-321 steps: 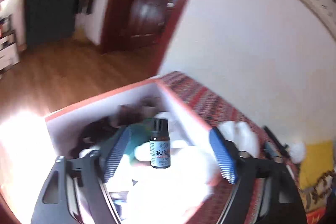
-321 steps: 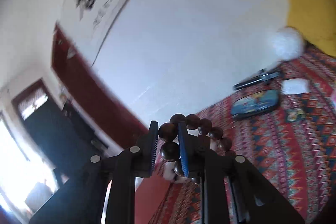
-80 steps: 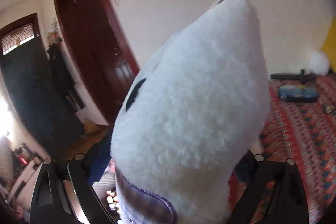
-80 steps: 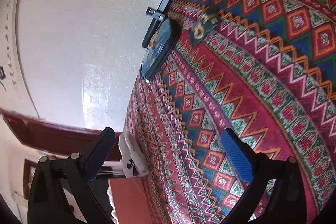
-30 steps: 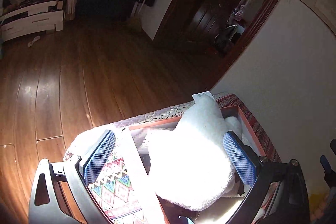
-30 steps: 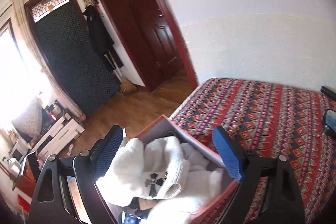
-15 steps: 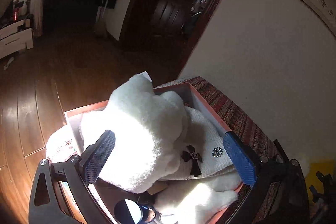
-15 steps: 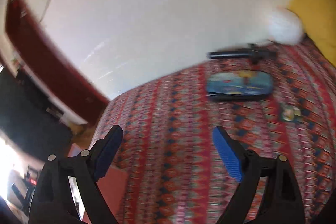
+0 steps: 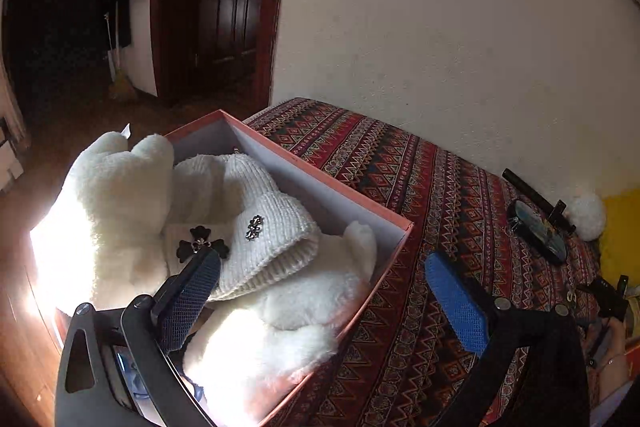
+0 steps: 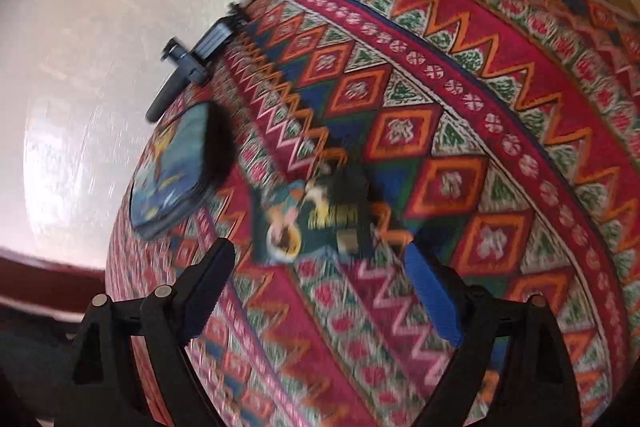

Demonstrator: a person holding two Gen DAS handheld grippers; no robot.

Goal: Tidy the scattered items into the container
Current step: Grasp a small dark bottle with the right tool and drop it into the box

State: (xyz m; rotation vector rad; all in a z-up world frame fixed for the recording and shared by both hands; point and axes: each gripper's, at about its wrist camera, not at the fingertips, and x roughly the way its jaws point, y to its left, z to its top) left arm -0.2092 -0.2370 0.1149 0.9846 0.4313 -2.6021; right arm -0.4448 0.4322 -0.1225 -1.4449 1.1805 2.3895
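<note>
My left tongs (image 9: 320,291) hang open w/ nothing between them, over the near corner of the salmon-pink cardboard box (image 9: 320,173). The box sits on the red zigzag-patterned woven cloth (image 9: 420,195) and is heaped w/ white stuff: a fluffy white plush toy (image 9: 116,195) at 9 o'clock, a cream knit beanie w/ a black cross patch (image 9: 260,227) at centre.

My right tongs (image 10: 316,287) are opening, empty. Just past the tips at 12 o'clock lies a small dark-green flat packet w/ gold rings on it (image 10: 316,215), blurred. At 10 o'clock is an oval blue painted case (image 10: 172,171); beyond it a black clip-on stick (image 10: 192,63).

Packet looks light, thin, prob. floppy; the rings may slide off, so I'd pinch across its short edges, low to the cloth.
</note>
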